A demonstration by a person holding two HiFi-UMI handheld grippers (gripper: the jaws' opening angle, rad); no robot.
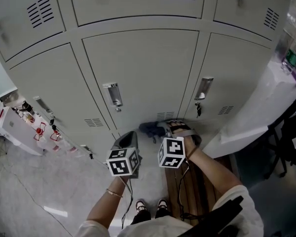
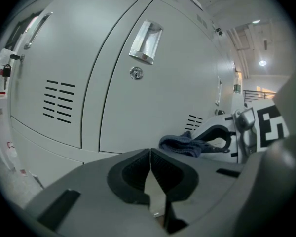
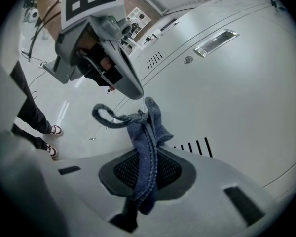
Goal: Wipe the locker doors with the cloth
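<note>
Nearest the head camera, the person's forearms (image 1: 207, 164) carry both tools low in front of the locker doors (image 1: 143, 68). The right gripper (image 3: 147, 167) has the blue cloth (image 3: 145, 132) down by the vent slots (image 1: 165, 115) of the middle door. The main risk, as I judge it, is the way the cloth is held. It is pinched as a narrow bunched fold with a loose loop standing free beyond the jaws, not spread flat. A stroke from here would therefore drag only a thin ridge of fabric, and the hard jaw tips could scrape the painted metal. Friction against the door might also pull the fold out of the pinch, and the free loop could catch on the handle (image 1: 113, 95) higher up. Whether the cloth already touches the door cannot be told from any view. The right gripper's jaws are clamped tight on the cloth, whose fold runs down between the ribbed pads with most of the fabric hanging past them. The left gripper (image 2: 150, 157) has its jaws closed tip to tip with nothing between them. Its nose sits just beside the top of the cloth, and contact there cannot be made out.
</note>
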